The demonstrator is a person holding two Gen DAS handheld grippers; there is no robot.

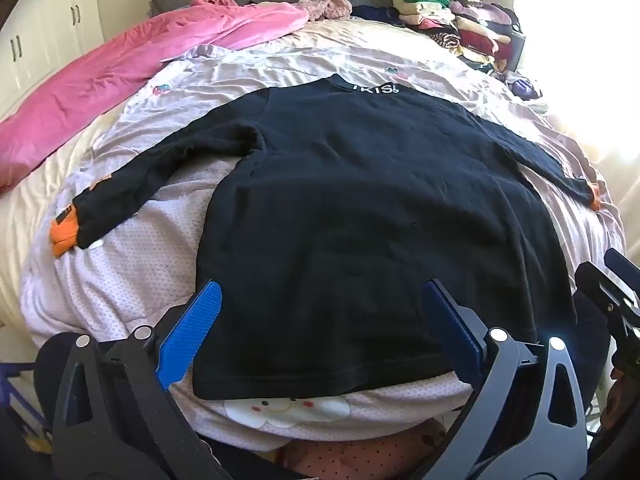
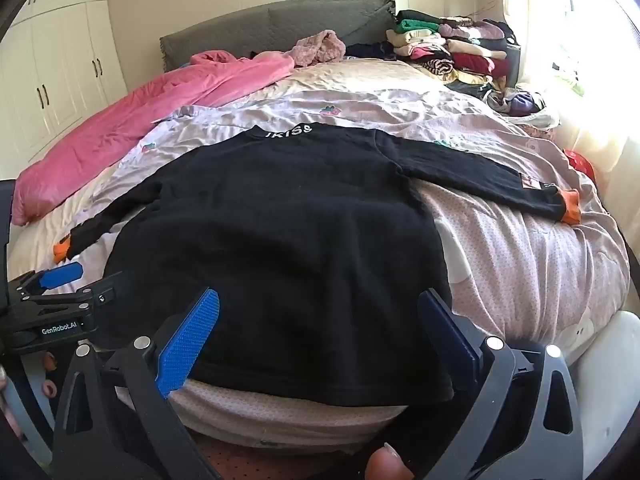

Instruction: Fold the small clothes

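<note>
Spread flat on the bed [image 1: 360, 60] is a black top [image 1: 360, 200], not yet folded. Both the left tongs [image 1: 322, 320] and the right tongs [image 2: 320, 324] are held wide at its near hem. A sleeve [image 1: 132, 184] should likely be gripped and folded in next.

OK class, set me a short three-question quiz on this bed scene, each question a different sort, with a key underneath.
1. True or false: the black top lies spread flat with both sleeves out to the sides.
2. What colour are its cuffs?
3. Where is the pile of folded clothes? A) on the top's hem B) at the far right of the bed, by the headboard C) on the pink blanket

Key: 1 true. 2 orange. 3 B.

Both the left gripper and right gripper have their fingers open over the hem.
</note>
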